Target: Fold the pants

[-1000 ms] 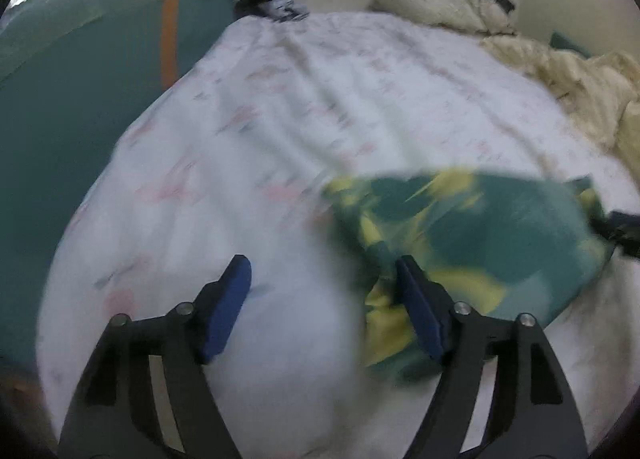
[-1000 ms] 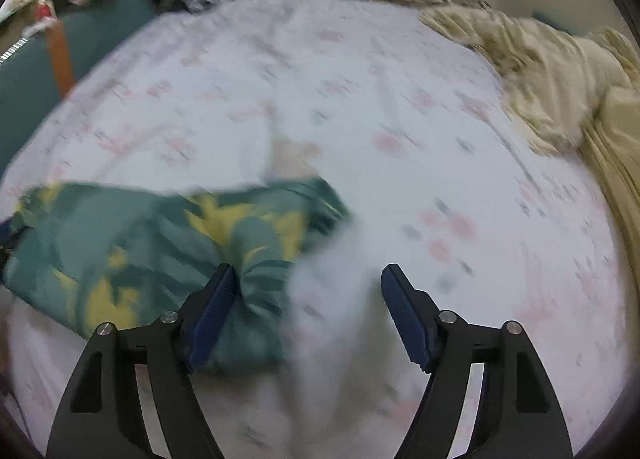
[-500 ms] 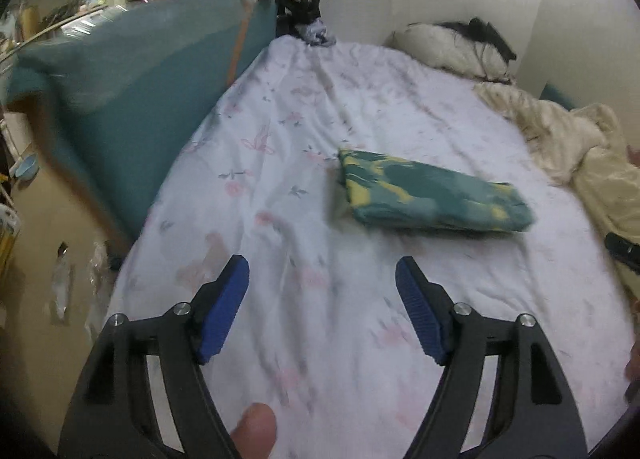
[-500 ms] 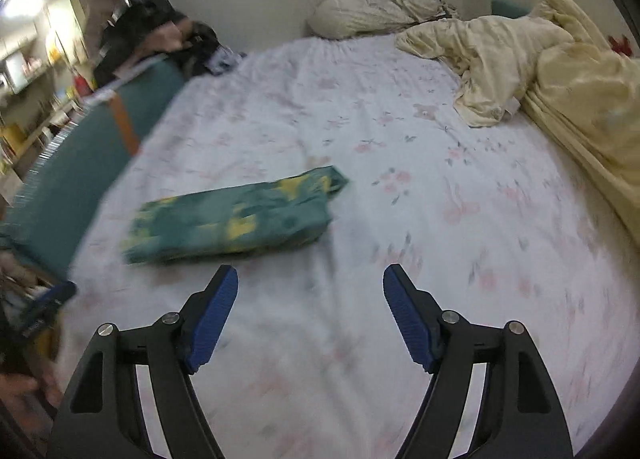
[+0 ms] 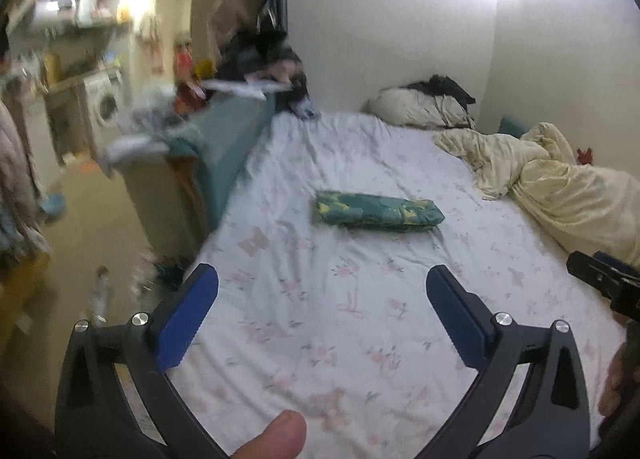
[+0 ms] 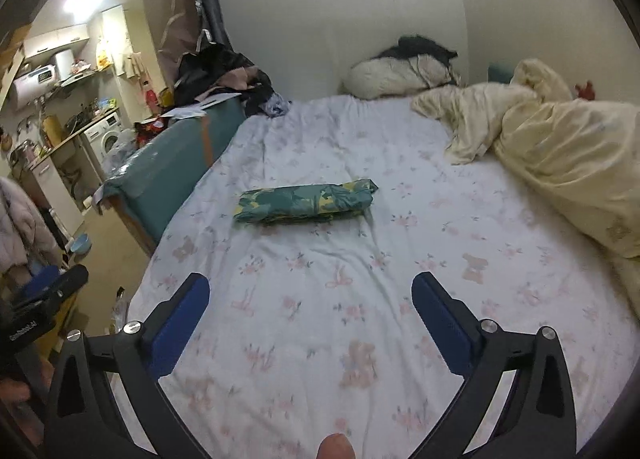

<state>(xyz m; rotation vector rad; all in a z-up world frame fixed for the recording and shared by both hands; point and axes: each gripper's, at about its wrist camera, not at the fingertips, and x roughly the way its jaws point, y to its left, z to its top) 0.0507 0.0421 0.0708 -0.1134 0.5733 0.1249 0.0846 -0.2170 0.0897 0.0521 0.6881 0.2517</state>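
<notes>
The green and yellow patterned pants [image 5: 378, 213] lie folded into a compact long bundle on the floral white bedsheet [image 5: 340, 319]; they also show in the right wrist view [image 6: 304, 205]. My left gripper [image 5: 322, 295] is open and empty, held well back from the pants above the near end of the bed. My right gripper [image 6: 310, 297] is open and empty too, likewise far back from the pants. The right gripper's body shows at the right edge of the left wrist view [image 5: 604, 279].
A cream duvet [image 6: 560, 163] is heaped along the right side of the bed. A pillow with dark clothes [image 6: 400, 73] lies at the head. A teal sofa back [image 6: 172, 175] with piled clothes runs along the left bed edge. Floor and a washing machine [image 6: 106, 135] lie left.
Both grippers have pulled far back and up from the pants, which they stood right at a second ago. The folded pants stay on the bed.
</notes>
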